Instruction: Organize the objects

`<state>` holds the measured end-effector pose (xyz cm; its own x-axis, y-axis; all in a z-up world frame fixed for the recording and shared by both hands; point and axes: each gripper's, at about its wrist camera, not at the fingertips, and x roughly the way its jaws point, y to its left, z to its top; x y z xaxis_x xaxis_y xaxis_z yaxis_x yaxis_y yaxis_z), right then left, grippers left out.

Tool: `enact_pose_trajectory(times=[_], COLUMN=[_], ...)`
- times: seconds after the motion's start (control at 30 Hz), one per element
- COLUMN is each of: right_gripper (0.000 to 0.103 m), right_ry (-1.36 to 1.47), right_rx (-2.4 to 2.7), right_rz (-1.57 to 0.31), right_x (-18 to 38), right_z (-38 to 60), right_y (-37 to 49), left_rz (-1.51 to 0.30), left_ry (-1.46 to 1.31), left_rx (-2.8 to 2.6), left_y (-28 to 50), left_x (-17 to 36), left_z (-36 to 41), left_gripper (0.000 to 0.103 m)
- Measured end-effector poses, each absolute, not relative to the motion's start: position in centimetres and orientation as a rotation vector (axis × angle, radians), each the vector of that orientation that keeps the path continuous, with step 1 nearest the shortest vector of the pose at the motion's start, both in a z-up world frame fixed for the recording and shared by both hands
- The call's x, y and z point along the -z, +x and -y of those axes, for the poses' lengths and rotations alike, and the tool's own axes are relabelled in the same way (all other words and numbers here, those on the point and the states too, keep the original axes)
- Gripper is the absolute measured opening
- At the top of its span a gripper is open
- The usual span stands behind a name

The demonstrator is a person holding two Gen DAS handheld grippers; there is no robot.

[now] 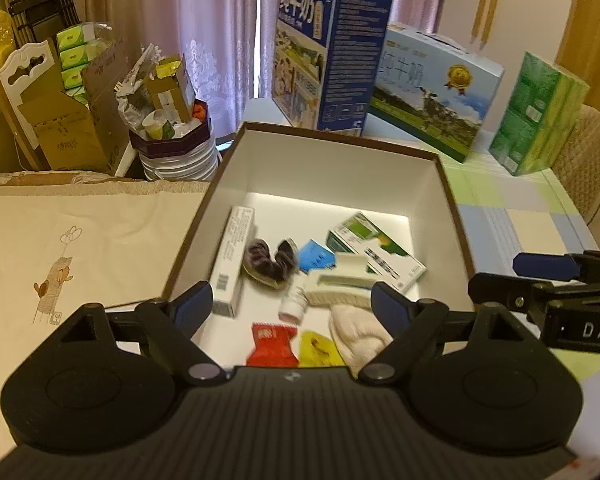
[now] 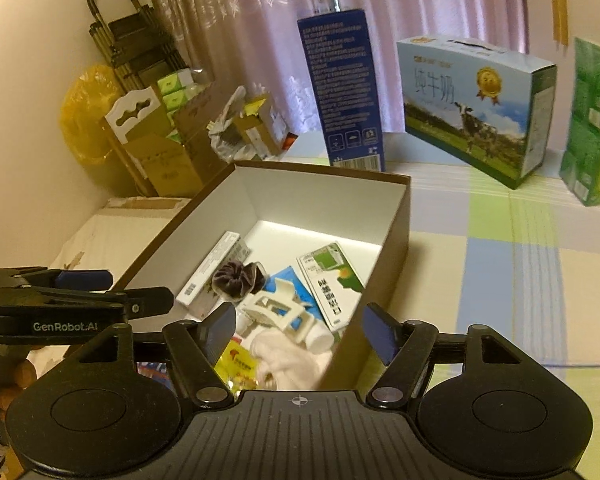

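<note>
Hovering over the box's near edge, your left gripper (image 1: 292, 304) and right gripper (image 2: 300, 332) both gape wide and hold nothing. The objects already lie inside the box (image 1: 444, 184). Reach in carelessly and, I judge, a finger could catch the near wall or scatter the loose sachets (image 1: 270, 344).
</note>
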<state>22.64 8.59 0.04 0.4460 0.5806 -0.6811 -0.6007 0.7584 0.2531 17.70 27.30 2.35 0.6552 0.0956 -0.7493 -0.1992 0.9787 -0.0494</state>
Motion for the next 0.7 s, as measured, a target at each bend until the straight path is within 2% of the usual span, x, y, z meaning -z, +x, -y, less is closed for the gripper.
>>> enact_pose_trajectory(times=[0.4,0.6,0.7], right_gripper=[0.073,0.074,0.074], right_ry=[-0.073,-0.095,-0.093], right_rx=[-0.721,-0.696,-0.692], right_rz=[-0.834,-0.839,-0.837], right_x=[-0.7,-0.6,-0.7], right_z=[-2.0,2.4,4.5], right_y=[16.9,14.5,13.5], left_rz=[-0.826,-0.788,-0.773], left_ry=[-0.133,-0.138,-0.14], left_rx=[-0.174,-0.165,-0.161], left_y=[10.7,8.0,6.7], left_x=[-2.9,-3.5,-3.7], left_z=[-21.2,-17.4,-15.5], left_gripper=[0.088,0.101,0.102])
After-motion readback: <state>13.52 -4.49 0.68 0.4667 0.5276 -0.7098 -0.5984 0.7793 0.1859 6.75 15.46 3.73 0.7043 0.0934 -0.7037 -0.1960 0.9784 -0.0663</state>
